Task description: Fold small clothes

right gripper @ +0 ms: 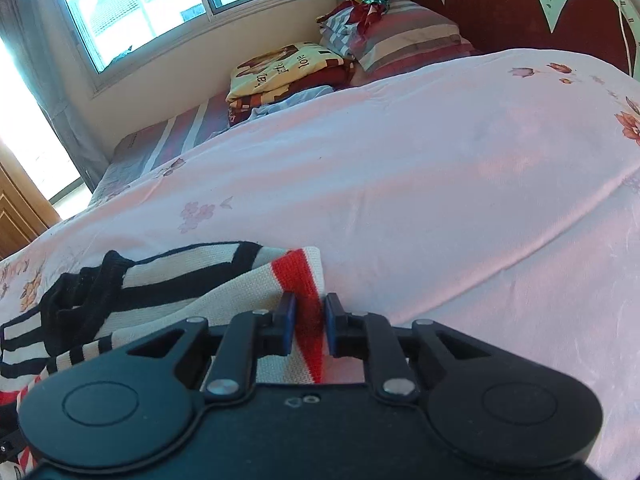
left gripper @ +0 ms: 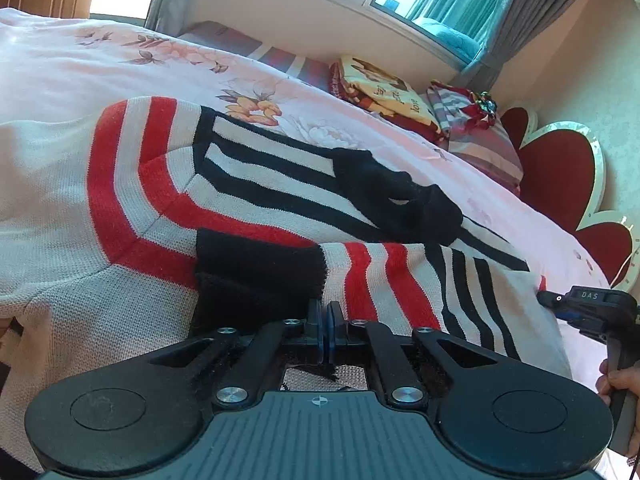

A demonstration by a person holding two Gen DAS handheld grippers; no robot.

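A small white knit sweater [left gripper: 132,208] with red and black stripes lies spread on the pink floral bedsheet [left gripper: 60,68]. One sleeve with a black cuff [left gripper: 256,272] is folded across its body. My left gripper [left gripper: 325,310] is shut on the sleeve beside that cuff. My right gripper [right gripper: 310,312] is shut on a red-striped corner of the sweater [right gripper: 298,270], low over the sheet [right gripper: 440,180]. The right gripper also shows at the right edge of the left wrist view [left gripper: 552,300], at the sweater's far edge.
Folded blankets [left gripper: 380,88] and striped pillows [left gripper: 480,140] lie by the red headboard [left gripper: 556,176] under the window [right gripper: 132,4]. In the right wrist view the blankets [right gripper: 288,68] and pillows [right gripper: 400,36] sit far ahead. Pink sheet stretches to the right.
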